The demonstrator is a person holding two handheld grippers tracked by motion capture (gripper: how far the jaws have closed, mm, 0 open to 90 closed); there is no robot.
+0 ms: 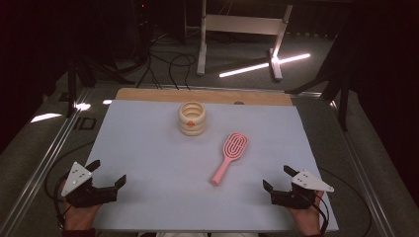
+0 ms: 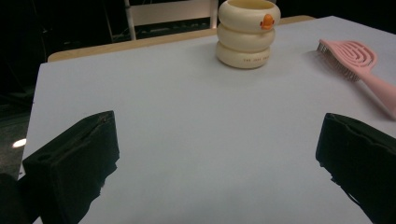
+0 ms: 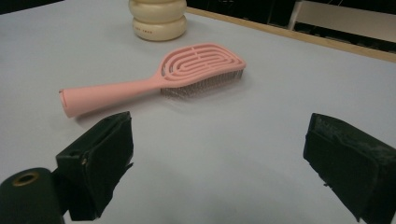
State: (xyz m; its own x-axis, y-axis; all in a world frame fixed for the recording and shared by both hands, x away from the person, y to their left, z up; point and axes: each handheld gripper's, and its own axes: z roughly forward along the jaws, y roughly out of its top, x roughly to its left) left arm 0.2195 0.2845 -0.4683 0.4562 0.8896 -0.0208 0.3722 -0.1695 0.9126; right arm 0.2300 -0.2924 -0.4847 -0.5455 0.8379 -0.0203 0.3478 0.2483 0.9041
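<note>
A pink hairbrush (image 1: 230,157) lies bristles down on the white mat (image 1: 163,187), handle toward the near edge. Behind it stands a cream ribbed cup (image 1: 191,118) with a small orange mark. My left gripper (image 1: 107,173) rests at the mat's near left corner, open and holding nothing. My right gripper (image 1: 276,177) sits at the near right, also open and holding nothing. In the left gripper view the cup (image 2: 246,32) and brush (image 2: 357,60) lie far beyond the left gripper (image 2: 215,154). In the right gripper view the brush (image 3: 187,74) lies just ahead of the right gripper (image 3: 219,158), with the cup (image 3: 159,16) behind it.
The mat covers a wooden board (image 1: 207,95) whose far edge shows. Metal rails (image 1: 49,158) run along both sides of the table. Beyond it stand a white frame (image 1: 242,29) and cables (image 1: 168,64) on the dark floor.
</note>
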